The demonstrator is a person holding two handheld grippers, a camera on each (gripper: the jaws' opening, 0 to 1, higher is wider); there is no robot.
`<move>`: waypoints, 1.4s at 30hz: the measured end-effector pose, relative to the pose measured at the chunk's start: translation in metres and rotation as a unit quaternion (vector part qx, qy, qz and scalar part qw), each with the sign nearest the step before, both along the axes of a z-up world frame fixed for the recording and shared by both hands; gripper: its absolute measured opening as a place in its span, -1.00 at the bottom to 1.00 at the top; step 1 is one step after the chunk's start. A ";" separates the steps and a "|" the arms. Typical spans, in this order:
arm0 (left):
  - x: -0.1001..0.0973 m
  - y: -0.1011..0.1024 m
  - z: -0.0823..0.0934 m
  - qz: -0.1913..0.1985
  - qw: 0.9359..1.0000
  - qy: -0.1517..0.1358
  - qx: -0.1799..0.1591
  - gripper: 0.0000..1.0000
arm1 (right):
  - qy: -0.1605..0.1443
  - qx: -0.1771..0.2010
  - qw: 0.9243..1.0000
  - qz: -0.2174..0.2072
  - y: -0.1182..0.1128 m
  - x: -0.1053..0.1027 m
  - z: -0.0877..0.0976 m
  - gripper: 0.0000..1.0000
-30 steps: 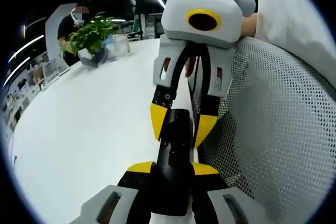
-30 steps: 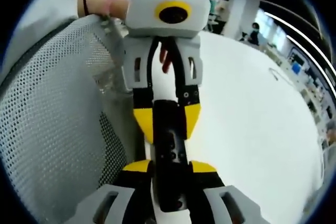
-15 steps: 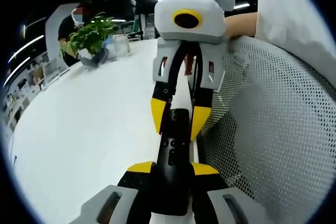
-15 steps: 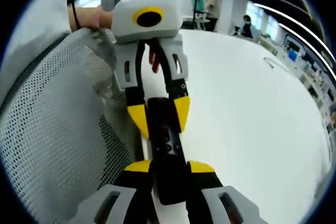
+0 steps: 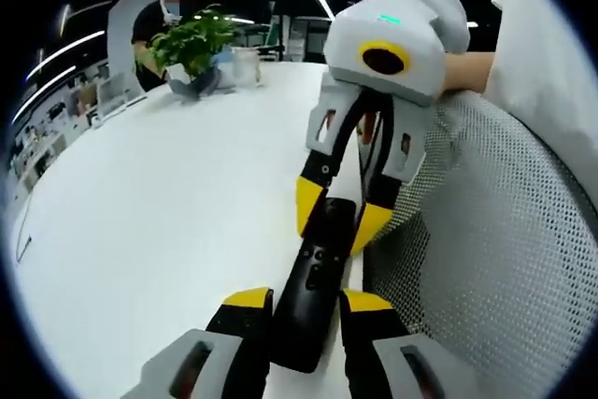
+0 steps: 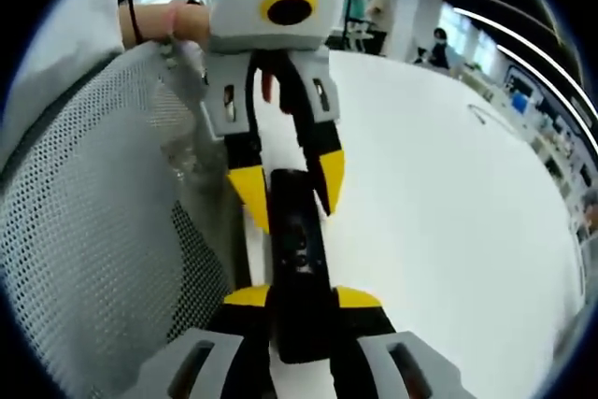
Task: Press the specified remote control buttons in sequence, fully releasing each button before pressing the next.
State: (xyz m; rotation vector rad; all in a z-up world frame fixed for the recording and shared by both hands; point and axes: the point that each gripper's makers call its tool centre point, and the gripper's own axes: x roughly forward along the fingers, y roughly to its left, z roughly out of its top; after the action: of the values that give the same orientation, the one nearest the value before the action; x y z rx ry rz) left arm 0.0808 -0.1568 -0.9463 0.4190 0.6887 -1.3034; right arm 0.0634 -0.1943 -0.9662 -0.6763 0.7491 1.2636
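Note:
A slim black remote control [image 5: 313,287] spans the gap between my two grippers, which face each other above the white table [image 5: 159,203]. In the left gripper view, my left gripper [image 5: 306,304] is shut on the remote's near end. My right gripper [image 5: 338,217] comes down from the upper right and closes its yellow tips on the far end. The right gripper view mirrors this: my right gripper [image 6: 302,298] is shut on the remote control [image 6: 297,249], and my left gripper [image 6: 290,193] clasps the other end. Small buttons show on the remote's face.
A grey mesh chair back [image 5: 495,259] stands close beside the grippers, also in the right gripper view as the mesh chair back [image 6: 84,212]. A potted plant [image 5: 192,44] sits at the table's far end, with a person behind it. Open white table [image 6: 448,212] lies on the other side.
Both cameras have shifted; the remote now leans to the right in the left gripper view. Both grippers have kept their hold on its ends.

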 end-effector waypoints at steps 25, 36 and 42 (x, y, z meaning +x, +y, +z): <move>0.050 0.049 0.092 0.228 0.959 -0.111 -0.122 0.81 | 0.009 0.011 1.000 -0.009 0.000 0.000 0.000 -0.58; 0.061 0.070 0.141 0.300 0.899 -0.207 -0.243 1.00 | 0.010 0.012 1.000 -0.011 0.000 0.001 -0.001 -0.58; 0.059 0.083 0.146 0.336 0.878 -0.245 -0.237 1.00 | 0.010 0.014 1.000 -0.013 0.000 0.001 0.000 -0.58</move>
State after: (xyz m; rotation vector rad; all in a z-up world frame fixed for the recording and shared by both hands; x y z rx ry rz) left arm 0.1398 -0.0733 -0.8001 0.0717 0.0427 -0.6171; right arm 0.0645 -0.1944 -0.9664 -0.6303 0.7539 1.2570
